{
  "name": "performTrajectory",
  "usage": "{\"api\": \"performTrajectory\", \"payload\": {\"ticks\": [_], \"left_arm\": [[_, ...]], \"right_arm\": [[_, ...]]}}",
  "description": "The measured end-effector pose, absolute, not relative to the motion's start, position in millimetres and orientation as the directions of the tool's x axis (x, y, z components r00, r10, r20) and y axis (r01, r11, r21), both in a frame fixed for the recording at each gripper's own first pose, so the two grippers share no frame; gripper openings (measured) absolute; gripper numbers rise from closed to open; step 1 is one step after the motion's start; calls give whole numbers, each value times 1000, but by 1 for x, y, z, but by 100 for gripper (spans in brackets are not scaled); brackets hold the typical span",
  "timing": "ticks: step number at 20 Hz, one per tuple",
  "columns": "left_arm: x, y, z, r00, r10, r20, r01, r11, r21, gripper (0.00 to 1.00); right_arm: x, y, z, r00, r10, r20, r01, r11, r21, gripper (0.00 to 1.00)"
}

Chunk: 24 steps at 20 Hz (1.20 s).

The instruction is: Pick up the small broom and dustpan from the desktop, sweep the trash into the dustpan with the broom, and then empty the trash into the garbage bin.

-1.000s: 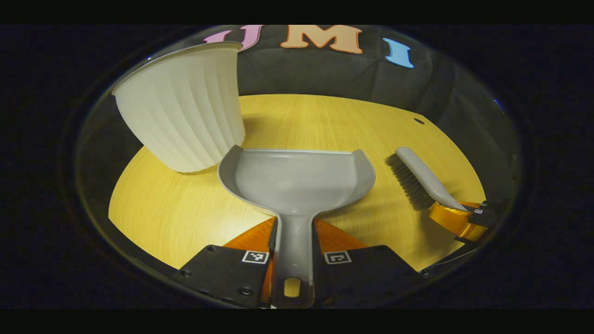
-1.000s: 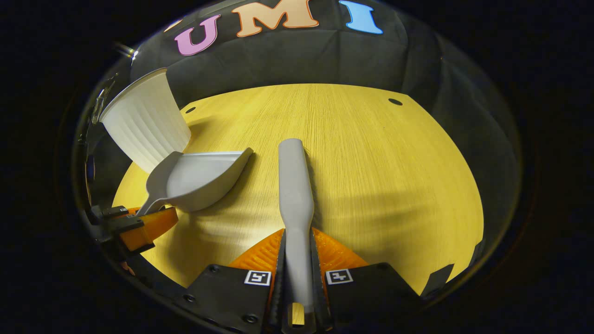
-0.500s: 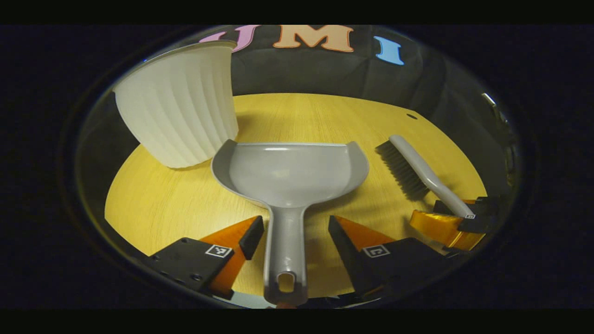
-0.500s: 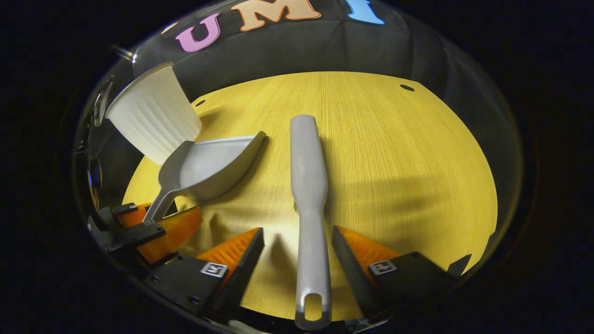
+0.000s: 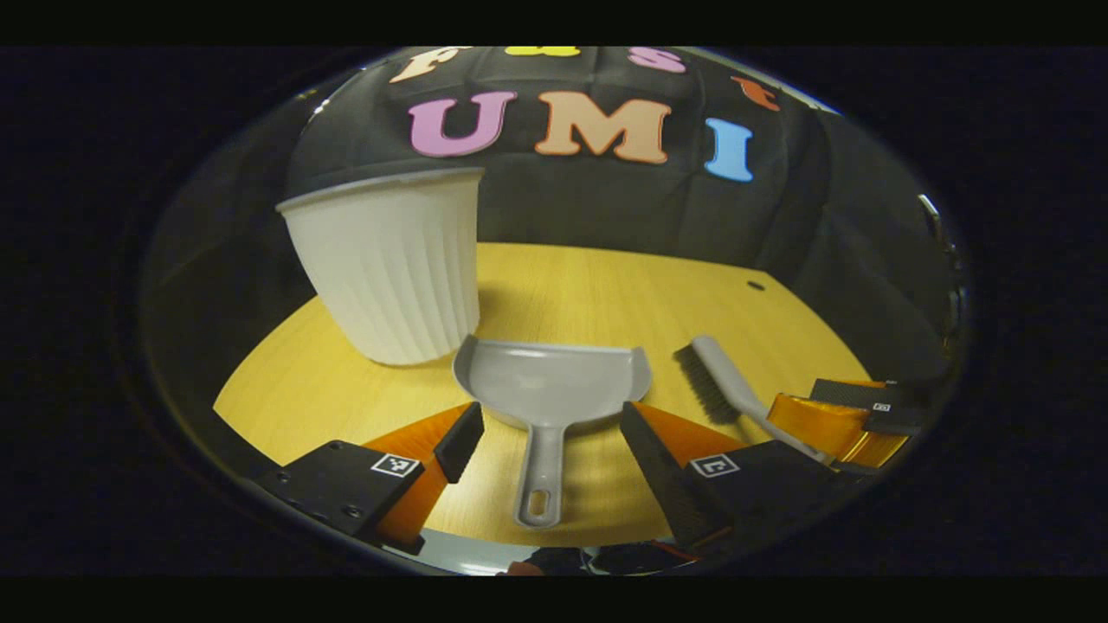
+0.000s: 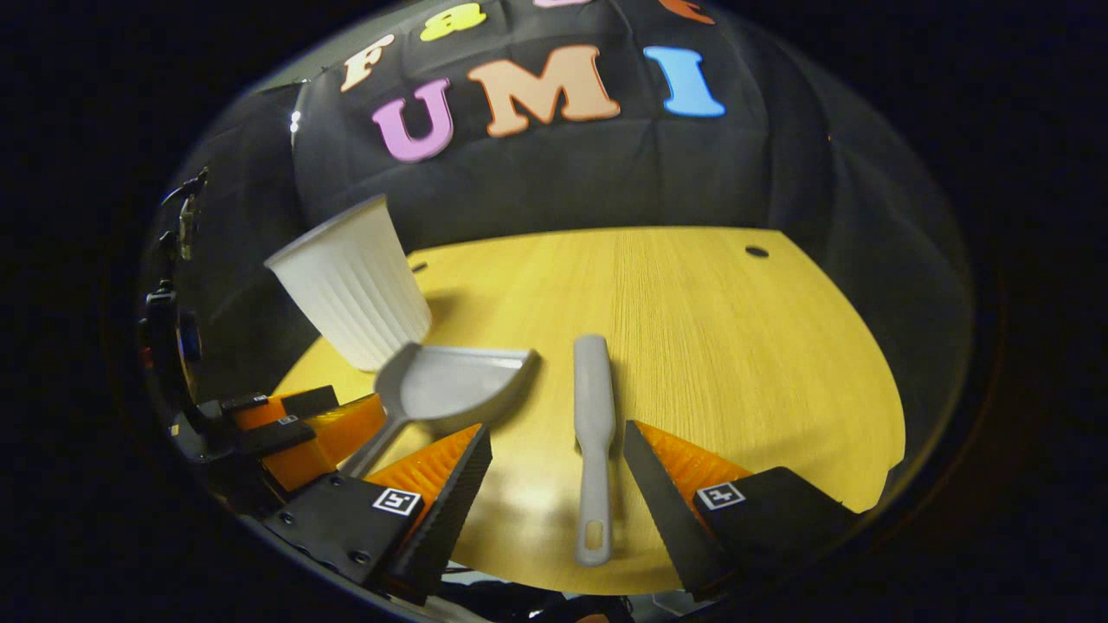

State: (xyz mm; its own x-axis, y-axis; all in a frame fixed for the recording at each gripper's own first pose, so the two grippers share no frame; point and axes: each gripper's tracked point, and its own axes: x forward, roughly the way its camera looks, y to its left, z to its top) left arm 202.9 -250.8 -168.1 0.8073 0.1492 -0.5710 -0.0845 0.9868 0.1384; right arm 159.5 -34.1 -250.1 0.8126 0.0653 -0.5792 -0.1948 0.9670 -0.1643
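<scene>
Claws are both gaping wide, gripping nothing. Left claw [image 5: 545, 441] is straddling the dustpan [image 5: 554, 389] handle without touching, the pan lying on the counter [image 5: 303, 389]. Right claw [image 6: 558, 459] is flanking the broom [image 6: 594, 433], lying between its fingers. Garbage bin [image 5: 389, 268] is standing just beyond the dustpan.

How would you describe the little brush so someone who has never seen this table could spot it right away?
Start at the yellow wooden desktop and find the tall white ribbed garbage bin near its far left corner. Beside the bin lies a grey dustpan, and to the dustpan's right lies the small broom. It is a slim grey stick with dark bristles along one side, not a wide scoop.
</scene>
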Motion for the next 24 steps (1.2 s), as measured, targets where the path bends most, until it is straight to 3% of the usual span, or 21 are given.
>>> {"api": "performTrajectory", "payload": {"ticks": [3,6,9,10,11,24], "left_arm": [[202,-260,-93,914,133,-384,-76,985,158,97],[190,-255,-35,955,141,-260,-94,978,186,94],[182,-245,-37,952,187,-244,-141,971,192,96],[178,-243,-38,948,196,-249,-153,971,183,94],[177,-244,-39,947,194,-258,-154,974,167,94],[182,-234,-25,958,185,-217,-159,979,130,95]], "right_arm": [[129,-5,-196,877,156,-455,-235,964,-124,99],[106,2,-157,930,158,-332,-211,969,-129,99],[91,8,-134,968,138,-210,-170,975,-140,98],[88,7,-132,975,131,-181,-159,976,-151,94],[84,9,-132,978,126,-165,-152,976,-158,98],[80,20,-135,983,95,-156,-119,981,-150,98]]}}
